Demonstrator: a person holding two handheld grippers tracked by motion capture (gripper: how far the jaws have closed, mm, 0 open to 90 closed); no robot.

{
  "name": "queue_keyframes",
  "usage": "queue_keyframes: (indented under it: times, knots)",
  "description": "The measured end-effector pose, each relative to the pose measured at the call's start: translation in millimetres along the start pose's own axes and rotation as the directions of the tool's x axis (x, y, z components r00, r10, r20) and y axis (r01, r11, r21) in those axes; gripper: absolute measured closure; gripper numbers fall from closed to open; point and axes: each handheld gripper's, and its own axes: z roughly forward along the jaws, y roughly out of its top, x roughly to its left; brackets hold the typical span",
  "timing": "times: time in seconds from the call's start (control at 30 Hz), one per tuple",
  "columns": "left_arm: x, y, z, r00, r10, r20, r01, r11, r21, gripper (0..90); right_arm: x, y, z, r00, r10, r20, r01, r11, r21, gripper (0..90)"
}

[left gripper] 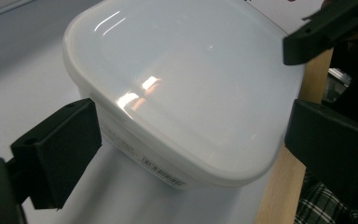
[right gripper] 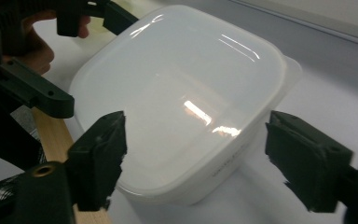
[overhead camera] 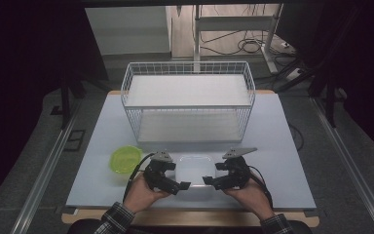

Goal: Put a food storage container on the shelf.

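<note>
Dark surroundings frame a pale table [overhead camera: 272, 146] on which a white wire basket [overhead camera: 188, 100] stands toward the far side. Near the front edge sits a translucent white lidded container [overhead camera: 194, 171], with a small green bowl [overhead camera: 125, 159] to its left, well apart from it. The person's left gripper [overhead camera: 184, 185] comes at the container from the left and the right gripper [overhead camera: 207, 181] from the right, each held in a hand.

In the left gripper view, the jaws stand wide apart, spanning the container [left gripper: 182, 88] with one jaw just beside its side wall; whether it touches cannot be told. In the right gripper view, the jaws are likewise spread wide on either side of the container [right gripper: 182, 102], with a gap visible at both. Neither gripper clamps anything.
</note>
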Motion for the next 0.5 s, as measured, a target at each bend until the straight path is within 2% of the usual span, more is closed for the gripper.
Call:
queue_keyframes:
  times: [0.03,0.07,0.1,0.2,0.23,0.27,0.3,0.33,0.43,0.5]
  knots:
    - [-0.7,-0.2,-0.3,1.0,0.001,-0.004,-0.001,1.0,-0.001,4.5,-0.4,0.6,-0.6,0.9999,0.011,0.002,-0.011,1.0,0.006,24.0]
    - [-6.5,-0.8,-2.2,0.9994,0.014,-0.032,-0.014,0.9998,-0.013,7.1,0.6,1.7,-1.0,0.9994,0.031,0.016,-0.031,0.999,0.013,25.2]
    - [-6.5,-0.8,-2.2,0.9994,0.014,-0.032,-0.014,0.9998,-0.013,9.4,0.6,1.7,-1.0,0.9994,0.031,0.016,-0.031,0.999,0.013,25.2]
    - [-14.4,-0.1,-3.3,0.9974,0.037,-0.061,-0.038,0.9993,-0.005,12.8,0.5,2.7,-3.6,0.996,0.08,0.039,-0.081,0.996,0.026,27.2]
    - [-15.1,0.5,-2.5,0.9978,0.029,-0.06,-0.029,0.9996,-0.001,13.5,-0.7,2.3,-4.6,0.9946,0.096,0.038,-0.097,0.995,0.026,28.3]
    - [-12.5,1.5,-0.4,0.9979,0.028,-0.058,-0.027,0.9993,0.025,14.7,-4.7,1.7,-5.3,0.9909,0.134,0.014,-0.134,0.99,0.035,30.7]
    - [-12.5,1.5,-0.4,0.9979,0.028,-0.058,-0.027,0.9993,0.025,14.6,-4.7,1.7,-5.3,0.9909,0.134,0.014,-0.134,0.99,0.035,30.7]
    - [-10.7,1.3,1.5,0.9985,0.016,-0.053,-0.015,0.9996,0.024,14.0,-11.3,-1.4,-2.1,0.9769,0.211,-0.033,-0.21,0.977,0.042,29.4]
    - [-4.7,2.4,2.6,0.9998,-0.006,-0.018,0.006,0.9995,0.031,13.2,-14.2,-3.0,-0.9,0.9728,0.226,-0.051,-0.224,0.974,0.035,28.9]
    - [-1.6,4.0,1.2,0.9997,-0.025,-0.006,0.025,0.9994,0.024,13.1,-12.9,-2.1,-2.0,0.9775,0.207,-0.04,-0.206,0.978,0.03,30.7]
